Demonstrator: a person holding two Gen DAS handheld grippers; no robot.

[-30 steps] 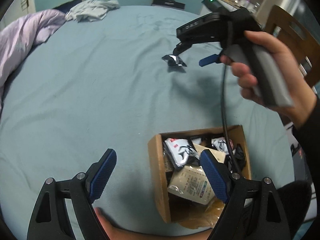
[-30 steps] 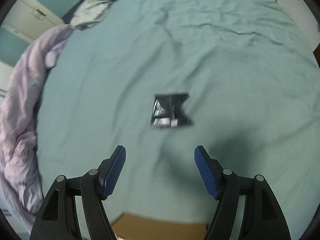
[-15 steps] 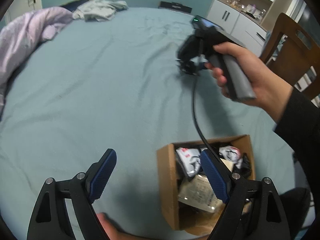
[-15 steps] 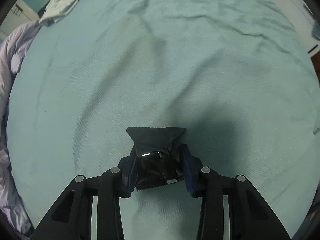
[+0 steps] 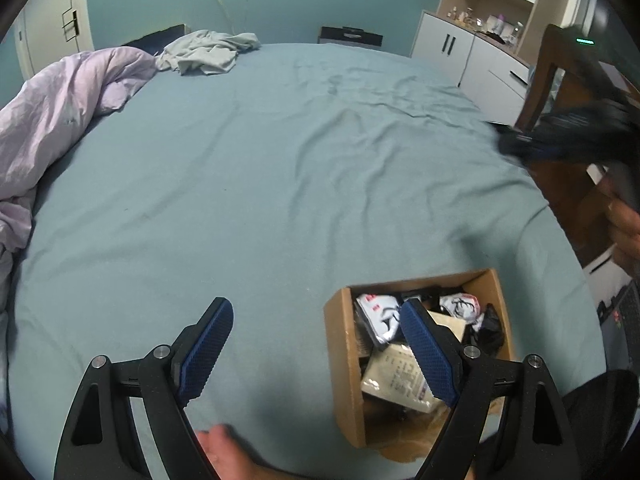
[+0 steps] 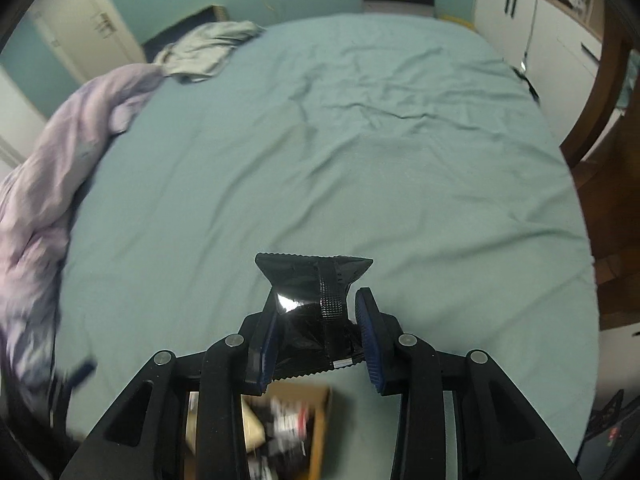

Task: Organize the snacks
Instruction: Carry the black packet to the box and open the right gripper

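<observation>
My right gripper (image 6: 316, 304) is shut on a black shiny snack packet (image 6: 304, 276), which is lifted off the blue-green bed sheet. The open cardboard box (image 6: 322, 416) lies just below it, blurred. In the left wrist view the box (image 5: 344, 360) sits at the lower right. It holds white-and-black packets (image 5: 380, 316) and a beige packet (image 5: 400, 376). My left gripper (image 5: 316, 306) stands open over the sheet by the box's left wall with nothing between its fingers. The right gripper (image 5: 560, 136) shows as a dark blur at the right edge.
A purple duvet (image 5: 60, 112) is heaped along the bed's left side, with a grey cloth (image 5: 208, 54) at the far end. White cabinets (image 5: 472, 56) and a wooden chair (image 5: 560, 80) stand to the right. A bare bit of the person (image 5: 224, 444) shows at the bottom edge.
The right gripper closed on the black packet lying on the sheet, lifted it and drew back over the box. In the left wrist view it swung to the right edge.
</observation>
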